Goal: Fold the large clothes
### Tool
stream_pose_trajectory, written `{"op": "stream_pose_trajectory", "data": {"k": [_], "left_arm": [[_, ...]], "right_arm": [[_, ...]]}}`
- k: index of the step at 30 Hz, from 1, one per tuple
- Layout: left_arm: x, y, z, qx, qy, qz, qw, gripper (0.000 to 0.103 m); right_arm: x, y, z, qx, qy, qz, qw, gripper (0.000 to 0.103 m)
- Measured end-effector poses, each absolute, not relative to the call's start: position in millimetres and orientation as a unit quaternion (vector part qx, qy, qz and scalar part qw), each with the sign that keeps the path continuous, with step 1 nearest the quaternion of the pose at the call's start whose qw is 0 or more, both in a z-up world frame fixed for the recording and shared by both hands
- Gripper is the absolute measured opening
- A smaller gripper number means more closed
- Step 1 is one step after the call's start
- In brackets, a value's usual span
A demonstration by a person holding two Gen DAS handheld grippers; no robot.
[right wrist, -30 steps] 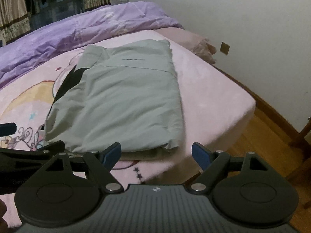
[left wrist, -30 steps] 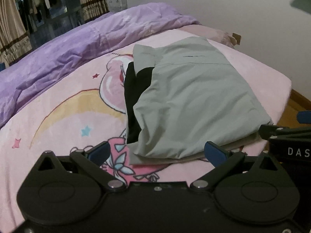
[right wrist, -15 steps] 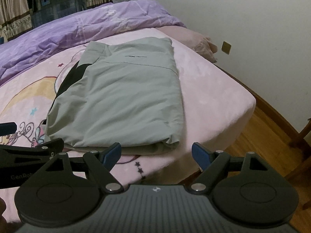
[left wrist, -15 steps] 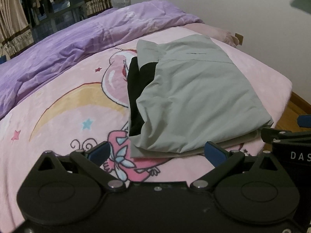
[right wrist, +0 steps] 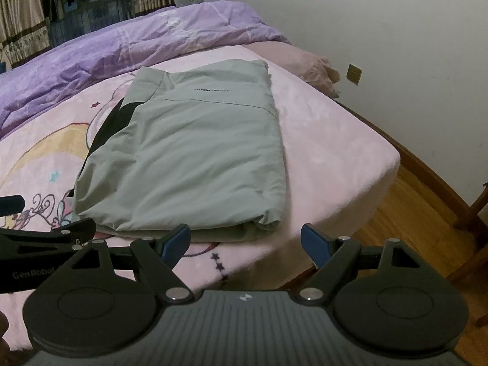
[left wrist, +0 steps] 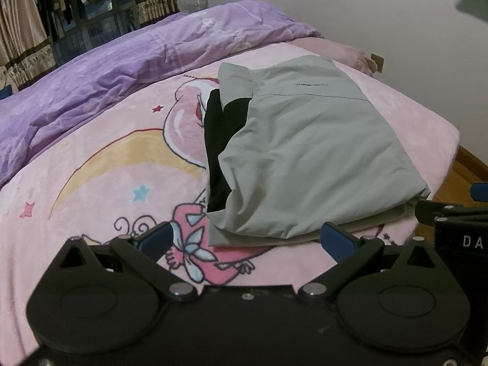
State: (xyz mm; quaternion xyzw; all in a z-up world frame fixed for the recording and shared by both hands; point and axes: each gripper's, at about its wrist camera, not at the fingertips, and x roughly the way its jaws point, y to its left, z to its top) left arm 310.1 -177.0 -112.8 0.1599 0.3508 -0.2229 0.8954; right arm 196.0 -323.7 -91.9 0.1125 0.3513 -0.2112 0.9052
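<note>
A grey-green jacket (left wrist: 308, 155) with black parts (left wrist: 218, 140) lies folded into a rectangle on the pink cartoon blanket (left wrist: 116, 180); it also shows in the right wrist view (right wrist: 189, 155). My left gripper (left wrist: 247, 239) is open and empty, held just short of the jacket's near edge. My right gripper (right wrist: 245, 241) is open and empty, near the jacket's near right corner at the bed edge. Each gripper shows at the side of the other's view.
A purple duvet (left wrist: 122, 61) is bunched along the far side of the bed. A pink pillow (right wrist: 305, 61) lies by the white wall. The bed edge drops to a wooden floor (right wrist: 396, 219) on the right. Curtains (left wrist: 18, 30) hang at the back.
Both grippers have drawn back and risen slightly from the jacket's near edge. The jacket has not moved. Both stay open.
</note>
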Motion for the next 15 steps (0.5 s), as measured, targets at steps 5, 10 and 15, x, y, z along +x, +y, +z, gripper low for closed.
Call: {"op": "stream_pose_trajectory", "data": {"k": [5, 10, 15], "left_arm": [[310.4, -176.8, -113.2, 0.160, 0.352, -0.222, 0.895, 0.103], [308.7, -173.9, -112.3, 0.157, 0.350, -0.226, 0.895, 0.103], [308.0, -173.4, -111.3, 0.156, 0.350, -0.226, 0.896, 0.103]], "right_arm": [[193.8, -323.4, -90.7, 0.111, 0.351, -0.211, 0.905, 0.096], [193.7, -323.0, -90.7, 0.111, 0.351, -0.211, 0.906, 0.096], [192.7, -321.3, -90.2, 0.108, 0.350, -0.210, 0.906, 0.096]]}}
